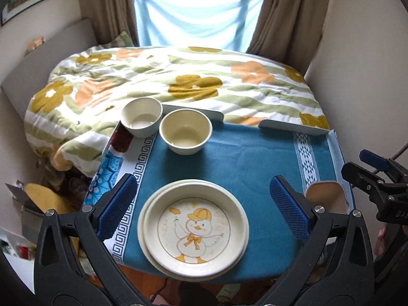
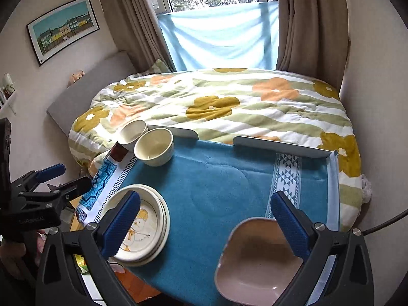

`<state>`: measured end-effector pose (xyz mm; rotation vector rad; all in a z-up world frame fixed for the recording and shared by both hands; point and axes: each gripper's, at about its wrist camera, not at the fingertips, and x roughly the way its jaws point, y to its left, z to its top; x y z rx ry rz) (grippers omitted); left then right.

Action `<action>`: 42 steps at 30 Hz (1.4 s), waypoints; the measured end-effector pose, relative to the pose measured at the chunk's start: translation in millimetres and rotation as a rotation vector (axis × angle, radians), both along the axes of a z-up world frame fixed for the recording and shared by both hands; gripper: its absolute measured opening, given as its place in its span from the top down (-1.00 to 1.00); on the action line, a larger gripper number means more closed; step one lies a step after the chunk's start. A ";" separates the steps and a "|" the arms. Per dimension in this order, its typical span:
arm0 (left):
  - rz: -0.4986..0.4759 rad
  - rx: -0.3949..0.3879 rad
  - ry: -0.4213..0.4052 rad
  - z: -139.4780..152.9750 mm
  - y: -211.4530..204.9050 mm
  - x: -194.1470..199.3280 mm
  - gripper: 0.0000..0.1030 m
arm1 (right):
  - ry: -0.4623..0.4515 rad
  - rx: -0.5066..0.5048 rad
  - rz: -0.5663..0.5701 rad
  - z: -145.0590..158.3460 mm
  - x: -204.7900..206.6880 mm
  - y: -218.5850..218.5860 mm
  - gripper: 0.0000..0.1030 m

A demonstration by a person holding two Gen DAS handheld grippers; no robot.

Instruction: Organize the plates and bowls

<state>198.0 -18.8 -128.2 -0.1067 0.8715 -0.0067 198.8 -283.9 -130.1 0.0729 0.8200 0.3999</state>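
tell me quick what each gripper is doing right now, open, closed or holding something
Left gripper: open, holding nothing, above the duck plate.
Right gripper: open, holding nothing, the pink bowl lies under it.

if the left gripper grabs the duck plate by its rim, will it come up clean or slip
The duck plate looks glazed and smooth, so the rim may slip a little between the fingers. It sits nested on a second plate, so the lower one might shift or drag along. It looks like rigid ceramic: probably no flex, but breakable if dropped.
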 end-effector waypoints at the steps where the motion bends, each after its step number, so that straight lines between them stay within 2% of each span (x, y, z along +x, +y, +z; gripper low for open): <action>1: 0.005 -0.009 0.000 -0.3 11.7 7.6 -1.00 | -0.001 0.001 -0.002 0.5 6.0 5.5 -0.98; 4: 0.014 -0.049 0.009 -6.8 38.9 36.3 -1.00 | -0.005 -0.044 -0.011 1.7 34.4 34.3 -0.98; 10: 0.015 -0.155 0.081 -39.0 91.5 103.0 -1.00 | 0.080 -0.020 0.006 -22.4 103.2 85.2 -0.97; 11: 0.009 -0.183 0.106 -48.4 99.2 115.0 -1.00 | 0.097 -0.017 0.009 -30.3 114.4 94.0 -0.94; 13: 0.005 -0.224 0.161 -68.3 109.3 135.7 -0.98 | 0.142 -0.005 0.023 -49.9 134.4 110.2 -0.66; 14: 0.003 -0.240 0.184 -78.9 113.5 145.4 -0.90 | 0.172 -0.007 0.029 -61.0 143.3 117.5 -0.58; 15: 0.000 -0.250 0.205 -89.3 115.0 153.3 -0.72 | 0.201 -0.006 0.034 -73.0 151.2 124.2 -0.44; 16: -0.008 -0.259 0.228 -100.1 116.4 162.2 -0.59 | 0.226 -0.004 0.036 -84.4 157.7 129.3 -0.40; 18: -0.046 -0.287 0.273 -120.9 114.5 177.0 -0.03 | 0.270 0.006 0.032 -104.3 167.6 135.8 -0.23; 20: -0.078 -0.313 0.307 -138.9 110.4 187.6 0.12 | 0.311 0.022 0.021 -120.2 175.1 140.4 -0.15; 23: -0.096 -0.328 0.333 -156.5 107.9 197.7 0.15 | 0.351 0.034 0.014 -133.9 181.9 145.4 -0.05; 26: -0.105 -0.343 0.362 -168.9 107.3 207.3 0.32 | 0.379 0.031 0.014 -142.7 187.1 150.7 0.13; 28: -0.112 -0.343 0.380 -174.5 108.3 212.0 0.35 | 0.394 0.040 0.015 -146.7 188.7 153.9 0.36; 29: -0.115 -0.340 0.384 -176.5 107.6 213.6 0.38 | 0.401 0.044 0.016 -148.3 189.4 155.0 0.38; 30: -0.120 -0.338 0.387 -177.5 108.0 215.0 0.55 | 0.404 0.046 0.017 -149.5 189.6 156.6 0.45; 31: -0.121 -0.334 0.392 -179.3 108.0 216.6 0.64 | 0.407 0.047 0.018 -150.4 189.7 158.0 0.55; 34: -0.126 -0.324 0.388 -180.1 108.9 218.5 0.65 | 0.411 0.037 0.009 -153.5 190.8 159.7 0.67; 42: -0.128 -0.257 0.360 -170.1 101.2 212.9 0.65 | 0.392 0.046 0.016 -149.9 189.5 158.6 0.68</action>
